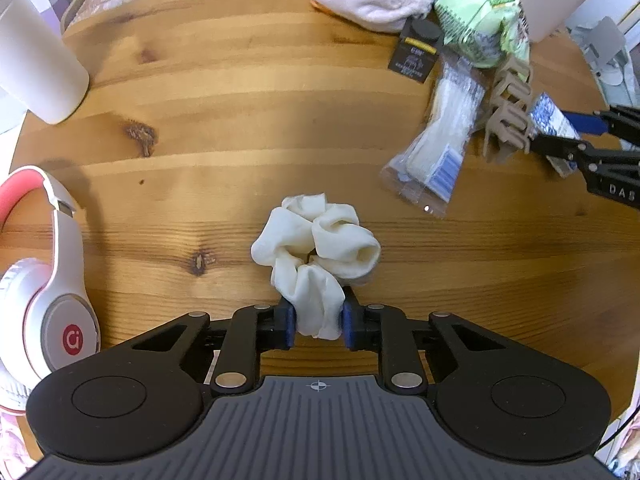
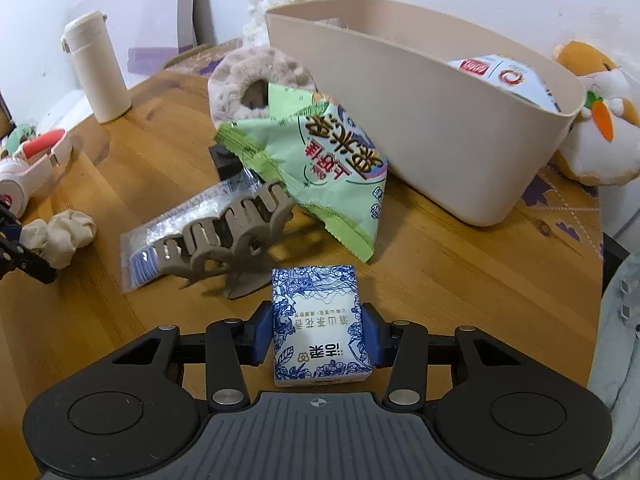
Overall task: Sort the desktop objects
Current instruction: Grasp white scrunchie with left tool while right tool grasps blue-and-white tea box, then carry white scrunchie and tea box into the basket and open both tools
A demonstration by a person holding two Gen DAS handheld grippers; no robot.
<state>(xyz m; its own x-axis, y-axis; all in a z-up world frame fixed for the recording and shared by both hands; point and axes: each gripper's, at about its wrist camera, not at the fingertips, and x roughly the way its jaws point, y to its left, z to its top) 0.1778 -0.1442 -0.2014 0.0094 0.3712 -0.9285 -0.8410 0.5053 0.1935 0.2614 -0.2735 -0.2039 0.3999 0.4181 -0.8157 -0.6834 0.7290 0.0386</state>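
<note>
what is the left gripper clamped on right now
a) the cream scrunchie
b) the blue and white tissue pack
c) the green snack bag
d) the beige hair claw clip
a: in the left wrist view the left gripper has its blue pads pressed on both sides of the cream scrunchie, while the blue and white tissue pack sits between the pads of the right gripper.

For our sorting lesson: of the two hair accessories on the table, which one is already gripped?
The white scrunchie, pinched by the left gripper. The beige claw clip lies free beside the right gripper, which holds a tissue pack.
</note>
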